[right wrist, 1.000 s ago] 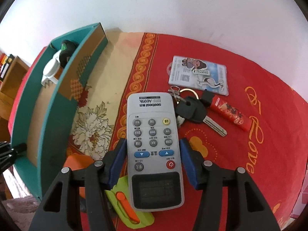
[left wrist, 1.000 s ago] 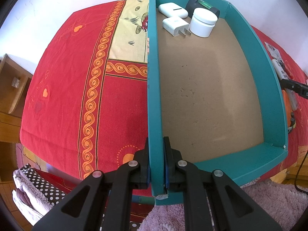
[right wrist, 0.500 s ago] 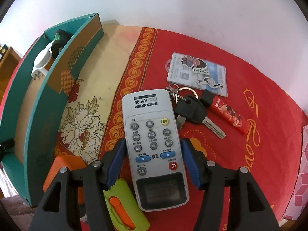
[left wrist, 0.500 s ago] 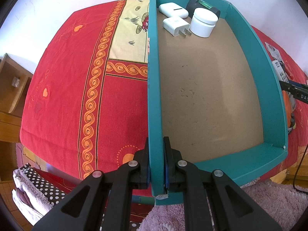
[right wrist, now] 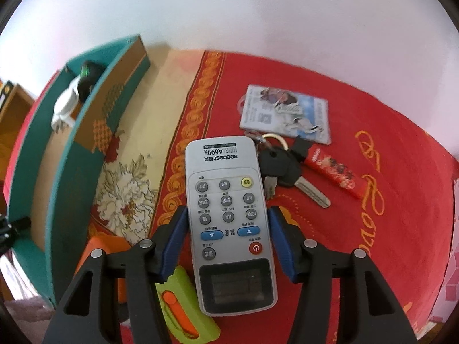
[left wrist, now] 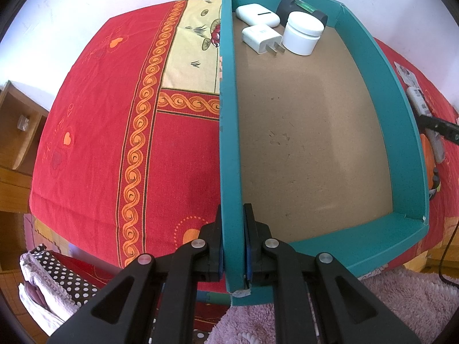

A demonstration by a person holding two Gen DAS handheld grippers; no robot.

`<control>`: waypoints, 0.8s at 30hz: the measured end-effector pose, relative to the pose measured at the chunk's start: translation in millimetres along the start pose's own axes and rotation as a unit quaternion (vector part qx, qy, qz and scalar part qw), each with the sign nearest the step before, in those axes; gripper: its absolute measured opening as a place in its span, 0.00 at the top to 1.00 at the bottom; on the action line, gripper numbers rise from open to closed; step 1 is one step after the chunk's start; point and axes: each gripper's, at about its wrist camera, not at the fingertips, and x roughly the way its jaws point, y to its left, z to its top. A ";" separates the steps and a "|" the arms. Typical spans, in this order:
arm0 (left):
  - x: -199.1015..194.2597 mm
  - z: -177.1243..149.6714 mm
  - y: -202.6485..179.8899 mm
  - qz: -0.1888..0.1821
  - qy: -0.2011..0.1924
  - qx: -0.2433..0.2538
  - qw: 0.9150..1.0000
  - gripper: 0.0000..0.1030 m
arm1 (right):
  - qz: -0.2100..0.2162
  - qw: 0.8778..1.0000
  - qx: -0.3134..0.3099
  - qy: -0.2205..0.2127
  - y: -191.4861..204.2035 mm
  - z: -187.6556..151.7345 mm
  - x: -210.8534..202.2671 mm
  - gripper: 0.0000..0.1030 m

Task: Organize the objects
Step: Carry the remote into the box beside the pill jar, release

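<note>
Remote [right wrist: 231, 223], grey plastic slab, sits between the right gripper's [right wrist: 226, 238] closing blue pads; its buttons show only here. Left gripper [left wrist: 233, 240] pinches the teal cardboard box's [left wrist: 229, 132] wall.

Table covered by a red patterned cloth with a cream floral centre panel [left wrist: 94, 132]. Laid directly on it: teal open-topped cardboard box [left wrist: 401, 132], grey rectangular remote control [right wrist: 229, 218], black-headed key bunch [right wrist: 282, 172], red slim tube [right wrist: 334, 170], printed plastic card [right wrist: 287, 113], lime-green utility cutter with orange slider [right wrist: 180, 306], and an orange object [right wrist: 106, 246], largely hidden.
</note>
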 end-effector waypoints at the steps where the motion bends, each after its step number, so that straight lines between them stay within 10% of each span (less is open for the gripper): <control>1: -0.1 0.1 -0.1 0.000 0.000 0.000 1.000 0.92 | 0.002 1.000 0.003 -0.004 -1.4 0.1 -4.3 0.45; 10: -0.2 -0.6 0.9 -0.001 0.000 -0.004 1.000 0.92 | 0.049 0.998 0.002 -0.035 17.3 5.7 -46.8 0.45; 24: -0.9 5.3 8.2 -0.003 0.007 -0.009 1.000 0.92 | 0.153 0.980 -0.119 -0.040 158.9 40.5 -62.6 0.45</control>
